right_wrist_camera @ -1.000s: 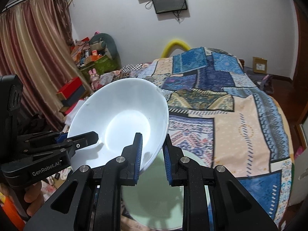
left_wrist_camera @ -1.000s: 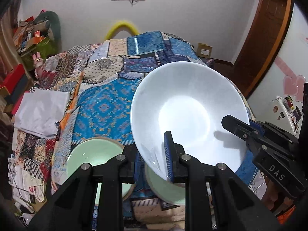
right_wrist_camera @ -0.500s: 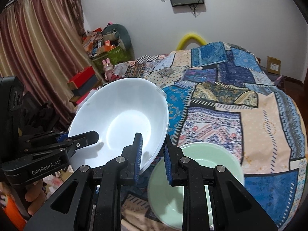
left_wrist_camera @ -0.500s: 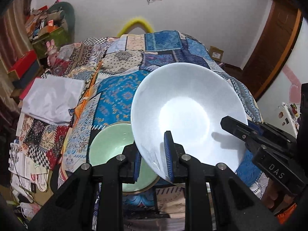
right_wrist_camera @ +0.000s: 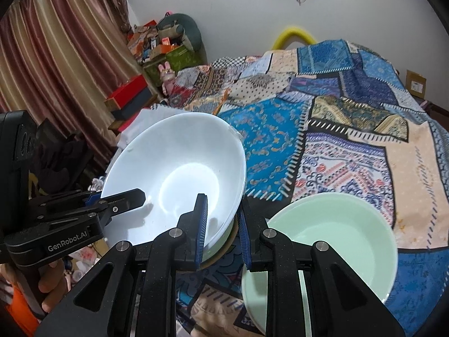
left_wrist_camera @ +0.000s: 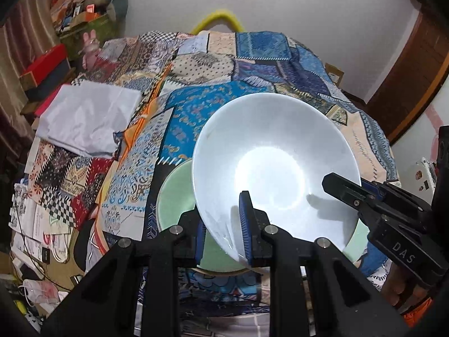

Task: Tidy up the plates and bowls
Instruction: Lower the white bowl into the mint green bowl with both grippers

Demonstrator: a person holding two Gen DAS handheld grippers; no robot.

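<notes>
Over the patchwork bedspread (left_wrist_camera: 219, 106), a white bowl (left_wrist_camera: 275, 168) tilted, rim pinched on two sides: left gripper (left_wrist_camera: 224, 224) clamped on the near edge, right gripper (right_wrist_camera: 221, 219) clamped on the opposite edge. Directly beneath, a green bowl (left_wrist_camera: 176, 193), touching or just clear, cannot tell. Just beside, to the right, a second green bowl (right_wrist_camera: 331, 230). Beyond both, broad open quilt; folded white cloth (left_wrist_camera: 87, 118) at the left edge.
</notes>
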